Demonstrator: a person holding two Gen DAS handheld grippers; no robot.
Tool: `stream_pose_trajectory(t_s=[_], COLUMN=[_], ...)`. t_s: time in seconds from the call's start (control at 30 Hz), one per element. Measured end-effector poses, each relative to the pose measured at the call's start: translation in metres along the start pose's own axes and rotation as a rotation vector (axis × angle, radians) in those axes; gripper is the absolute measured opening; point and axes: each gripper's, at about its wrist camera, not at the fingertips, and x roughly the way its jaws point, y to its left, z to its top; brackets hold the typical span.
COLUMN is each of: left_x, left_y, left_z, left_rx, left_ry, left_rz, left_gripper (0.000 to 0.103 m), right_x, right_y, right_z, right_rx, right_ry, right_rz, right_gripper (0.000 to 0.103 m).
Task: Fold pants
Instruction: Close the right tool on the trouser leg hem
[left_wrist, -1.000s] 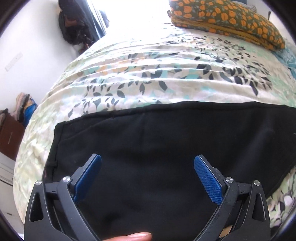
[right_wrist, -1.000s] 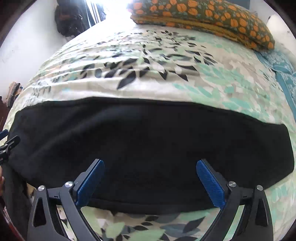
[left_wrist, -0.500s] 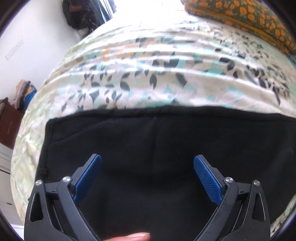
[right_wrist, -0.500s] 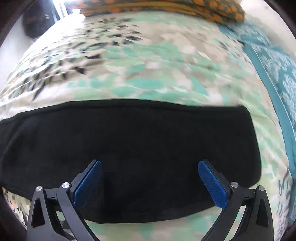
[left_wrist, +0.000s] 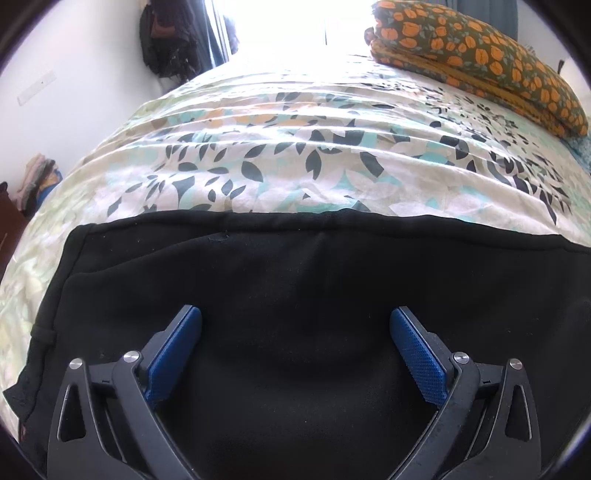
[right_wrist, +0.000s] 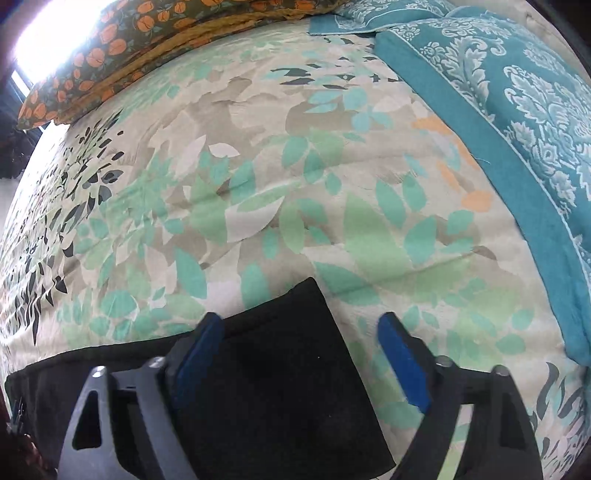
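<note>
**Two grippers over black pants on a leaf-print bed**

We see the left gripper (left_wrist: 295, 350) with its blue pads (left_wrist: 417, 354) spread wide, nothing pressed between them, poised above the black pants (left_wrist: 295, 288). The right gripper (right_wrist: 299, 354) straddles the far end of the pants (right_wrist: 280, 373); its jaws have just been closing, yet the pads remain apart, with the cloth's edge between them and not clamped. The pants lie flat across the near side of the leaf-print bedspread (left_wrist: 295, 155). Beyond them, we note an orange-flowered pillow (left_wrist: 480, 62) at the far edge and a teal patterned blanket (right_wrist: 517, 110) beside the right gripper's end.
</note>
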Motion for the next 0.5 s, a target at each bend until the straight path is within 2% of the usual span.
stream_pose_trajectory(t_s=[0.03,0.07,0.17,0.27,0.4,0.5], left_x=[0.0,0.0,0.001,0.0,-0.001,-0.007], left_y=[0.0,0.0,0.0,-0.001,-0.004,-0.003], left_z=[0.0,0.0,0.0,0.001,0.004,0.015], left_rx=[-0.001,0.0,0.001,0.005,0.02,0.037], left_ry=[-0.002,-0.003,-0.004,-0.001,0.02,0.148], left_rz=[-0.001,0.0,0.002,0.008,0.032,0.033], left_gripper=[0.103,0.103,0.103,0.102,0.102,0.102], right_x=[-0.007,-0.018,-0.065,-0.112,-0.133,-0.127], right_y=[0.002,0.004,0.013,0.014,0.003,-0.007], right_z=[-0.003,-0.007,-0.041,-0.116,-0.247,-0.316], right_rx=[-0.002,-0.009,-0.076,-0.132,-0.072,0.01], right_ry=[-0.037,-0.081,-0.184,-0.253,-0.223,-0.201], right_rz=[-0.011,0.002,0.057,0.099,0.154,0.158], right_gripper=[0.017,0.013,0.01,0.009,0.008,0.009])
